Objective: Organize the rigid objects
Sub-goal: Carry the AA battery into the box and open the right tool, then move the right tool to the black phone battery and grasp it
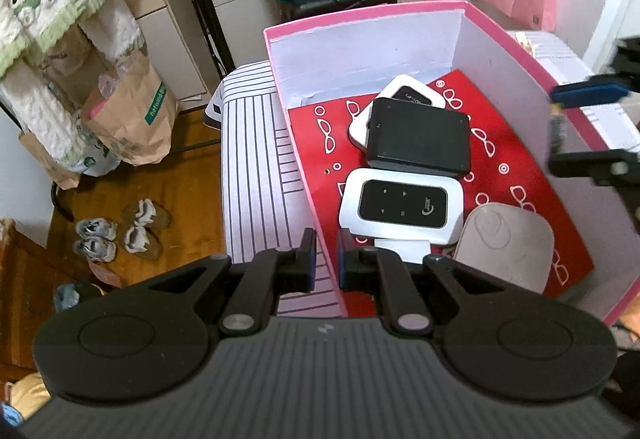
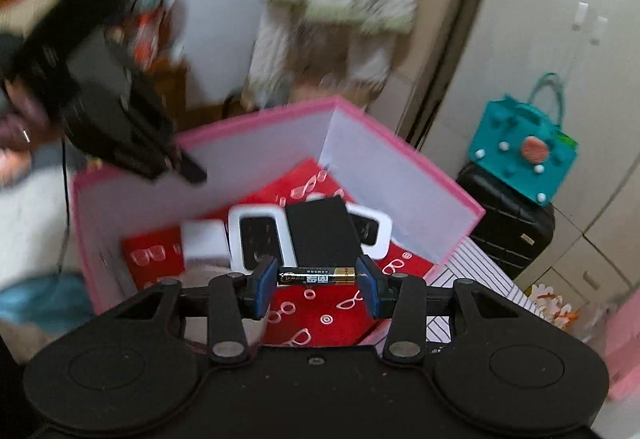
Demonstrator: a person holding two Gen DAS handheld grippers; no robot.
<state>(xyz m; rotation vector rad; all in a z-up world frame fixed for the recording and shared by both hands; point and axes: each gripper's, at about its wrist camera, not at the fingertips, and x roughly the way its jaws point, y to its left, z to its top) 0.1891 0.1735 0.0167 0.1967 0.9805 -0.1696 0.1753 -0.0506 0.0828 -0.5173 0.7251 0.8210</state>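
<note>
Pink box (image 1: 500, 51): open-topped, lined with red patterned paper; two white devices and a black device (image 1: 418, 135) are stacked inside.
Left hand-held gripper (image 1: 325, 263): clenched on the box's wall.
Right hand-held gripper (image 2: 316, 285): a battery (image 2: 316, 275) is grasped end to end, held above the box.

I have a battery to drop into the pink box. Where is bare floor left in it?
Bare red liner shows along the right wall of the pink box, beside the black device, and in the left strip. The middle is crowded: two white devices and the grey oval piece. The right gripper holds the battery.
</note>
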